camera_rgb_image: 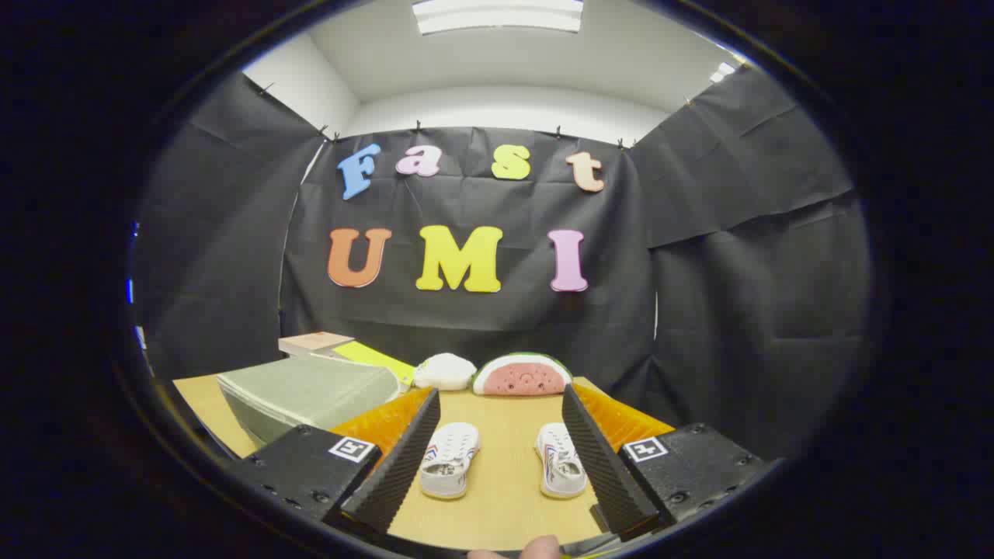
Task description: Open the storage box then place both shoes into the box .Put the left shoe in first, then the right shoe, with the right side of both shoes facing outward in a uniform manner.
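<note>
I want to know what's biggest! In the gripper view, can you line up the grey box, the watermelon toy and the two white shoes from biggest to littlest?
1. Grey storage box, biggest.
2. Watermelon toy.
3. Left white shoe and right white shoe look alike, so they tie.

The open gripper frames the shoes; they lie nearer than the watermelon toy, so ranks 2 and 3 are unsure.

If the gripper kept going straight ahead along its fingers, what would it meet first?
Probably bare table: the open gripper points between the two shoes. Farther on sits the watermelon cushion, though depth is unclear.
</note>
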`<state>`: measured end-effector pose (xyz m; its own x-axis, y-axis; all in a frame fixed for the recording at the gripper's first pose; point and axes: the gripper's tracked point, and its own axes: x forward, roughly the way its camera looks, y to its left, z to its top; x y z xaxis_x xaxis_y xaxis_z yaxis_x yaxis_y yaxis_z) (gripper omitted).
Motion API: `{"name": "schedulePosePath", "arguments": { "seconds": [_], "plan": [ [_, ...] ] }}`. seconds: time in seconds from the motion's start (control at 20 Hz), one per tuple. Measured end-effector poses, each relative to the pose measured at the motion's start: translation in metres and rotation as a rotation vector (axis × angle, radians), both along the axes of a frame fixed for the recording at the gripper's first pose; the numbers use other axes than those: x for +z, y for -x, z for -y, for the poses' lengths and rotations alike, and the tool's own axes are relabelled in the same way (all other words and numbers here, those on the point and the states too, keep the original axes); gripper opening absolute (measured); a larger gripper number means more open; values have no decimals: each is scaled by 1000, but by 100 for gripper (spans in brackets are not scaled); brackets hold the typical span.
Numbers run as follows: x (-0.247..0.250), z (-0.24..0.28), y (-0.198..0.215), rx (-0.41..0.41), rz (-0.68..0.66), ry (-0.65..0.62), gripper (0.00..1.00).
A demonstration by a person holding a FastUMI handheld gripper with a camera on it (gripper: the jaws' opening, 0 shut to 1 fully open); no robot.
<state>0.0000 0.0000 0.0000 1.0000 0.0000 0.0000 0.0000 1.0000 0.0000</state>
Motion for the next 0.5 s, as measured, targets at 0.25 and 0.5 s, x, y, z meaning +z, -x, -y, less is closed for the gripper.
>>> {"name": "schedulePosePath", "arguments": {
  "seconds": [0.25, 0.5],
  "plan": [
    [-3, -7, 0, 5, -13, 28, 100],
    [2, -22, 3, 27, -4, 44, 100]
  ]
}}
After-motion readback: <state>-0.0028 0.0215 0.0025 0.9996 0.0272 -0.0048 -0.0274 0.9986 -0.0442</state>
